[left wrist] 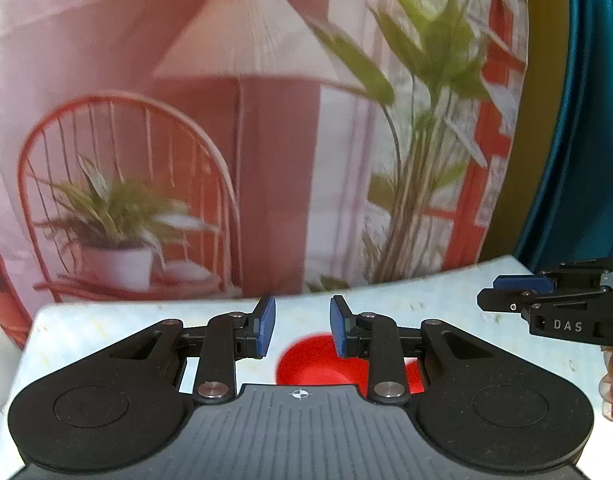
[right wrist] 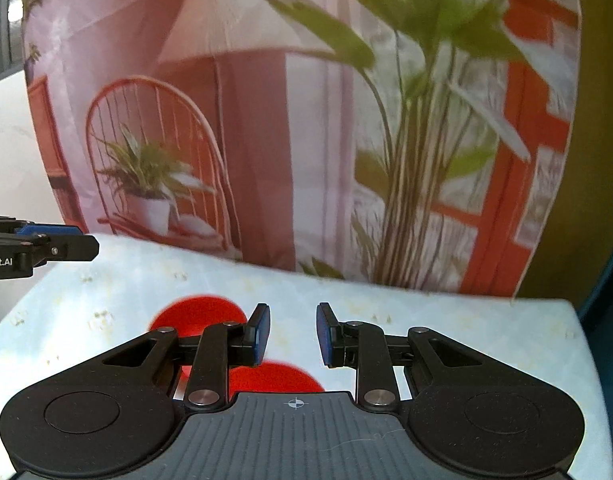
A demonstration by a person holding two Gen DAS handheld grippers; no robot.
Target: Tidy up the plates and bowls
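In the left wrist view a red bowl [left wrist: 314, 364] sits on the pale table just below and beyond my open, empty left gripper [left wrist: 301, 326]. My right gripper [left wrist: 518, 288] enters from the right edge, seen side-on. In the right wrist view two red dishes show: one farther left [right wrist: 198, 314] and one nearer [right wrist: 274, 378], both partly hidden by my open, empty right gripper [right wrist: 293, 334]. My left gripper [right wrist: 66, 246] pokes in from the left edge.
The table [right wrist: 446, 332] has a pale blue patterned cloth. A printed backdrop [left wrist: 246, 120] with a chair, lamp and plants hangs right behind its far edge. A teal curtain [left wrist: 586, 120] is at the right.
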